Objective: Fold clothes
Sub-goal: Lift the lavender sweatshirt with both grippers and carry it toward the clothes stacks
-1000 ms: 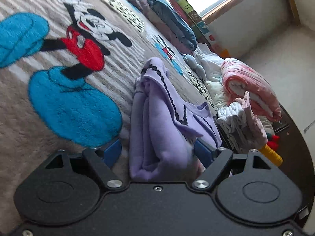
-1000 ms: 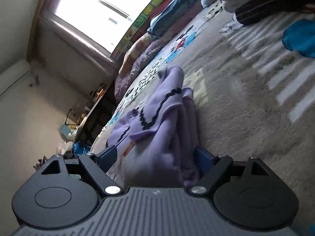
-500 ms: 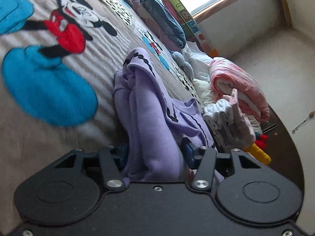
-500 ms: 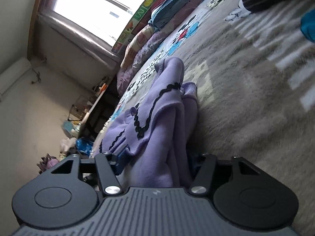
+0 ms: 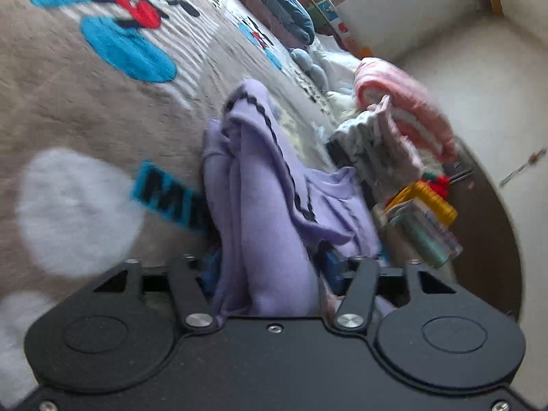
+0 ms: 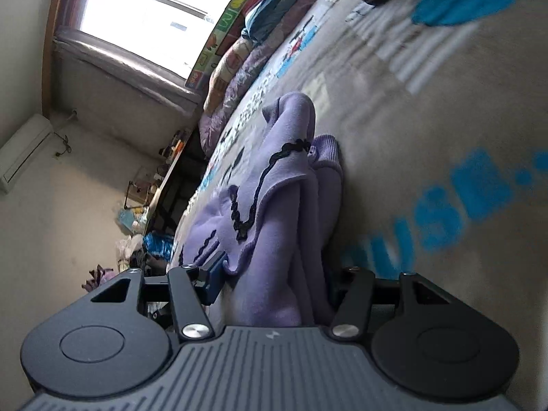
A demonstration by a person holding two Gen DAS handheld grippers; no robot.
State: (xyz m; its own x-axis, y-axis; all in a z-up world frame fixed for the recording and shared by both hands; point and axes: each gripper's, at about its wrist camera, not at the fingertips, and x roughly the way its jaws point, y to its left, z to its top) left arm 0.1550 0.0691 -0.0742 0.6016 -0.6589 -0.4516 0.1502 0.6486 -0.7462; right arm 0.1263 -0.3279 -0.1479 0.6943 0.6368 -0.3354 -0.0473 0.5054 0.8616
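A grey-brown plush blanket [image 5: 85, 109] with blue, red and white cartoon prints covered the bed. Along its far edge lay rolled quilts [image 6: 274, 7] against a strip of coloured letter tiles [image 6: 233, 17]. Behind them a bright window [image 6: 147, 7] with a wooden frame let in strong daylight. The walls [image 6: 51, 188] were pale and plain, with a white air conditioner [image 6: 24, 150] mounted on one. A dark cluttered table [image 6: 171, 178] stood beside the bed.

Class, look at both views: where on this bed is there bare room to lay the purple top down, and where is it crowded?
Free: the blanket left of the purple top, around the blue lettering. Crowded: the bed edge right of the top, with a pink bundle, grey cloth and a yellow toy.
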